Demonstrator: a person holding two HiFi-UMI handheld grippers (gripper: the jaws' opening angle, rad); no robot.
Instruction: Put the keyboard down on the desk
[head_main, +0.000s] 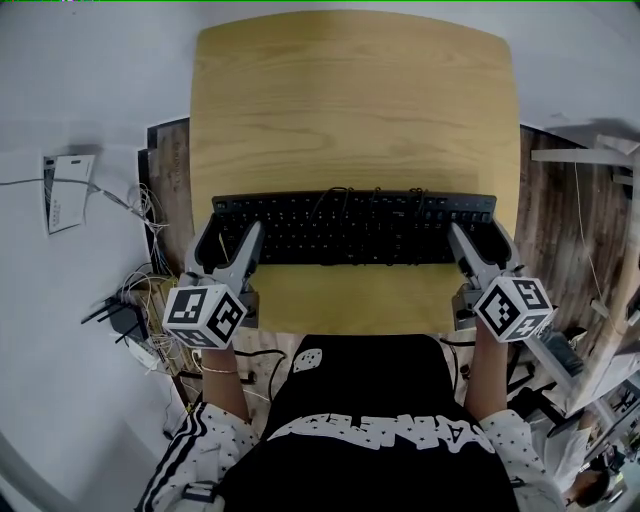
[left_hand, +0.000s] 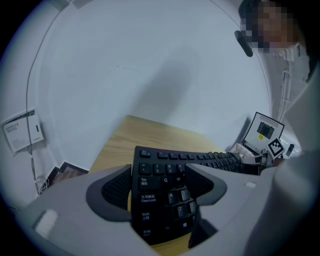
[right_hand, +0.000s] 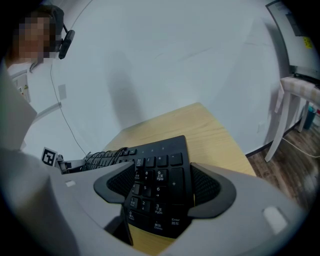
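Both short ends of the keyboard (head_main: 350, 228) are being straddled, the Caps Lock end by the left gripper (left_hand: 159, 172) and the number-pad end by the right gripper (right_hand: 162, 170). The keyboard is lying flat across the near half of the desk (head_main: 350, 90), long side towards me. I am seeing no gap under it in the head view, so I am judging it to be resting there, as the task wants. On the left gripper the jaws are standing apart and unclamped: one is sitting just outside the end with a sliver of desk showing between pad and edge, the other is hanging over the letter keys. On the right gripper the jaws are also standing apart, one beside the end and the other over the digits, and I am seeing nothing pinched in either. Whether they are arriving or leaving, I am not able to tell.

Handling note: I am expecting a light, stiff plastic slab, long enough to swing if held at one end and smooth enough to slip. Keys are looking like a poor bearing surface, so any hold is looking best at both ends together, on the bare frame. Its cable (head_main: 335, 198) is lying looped over the top rows and is looking liable to snag.
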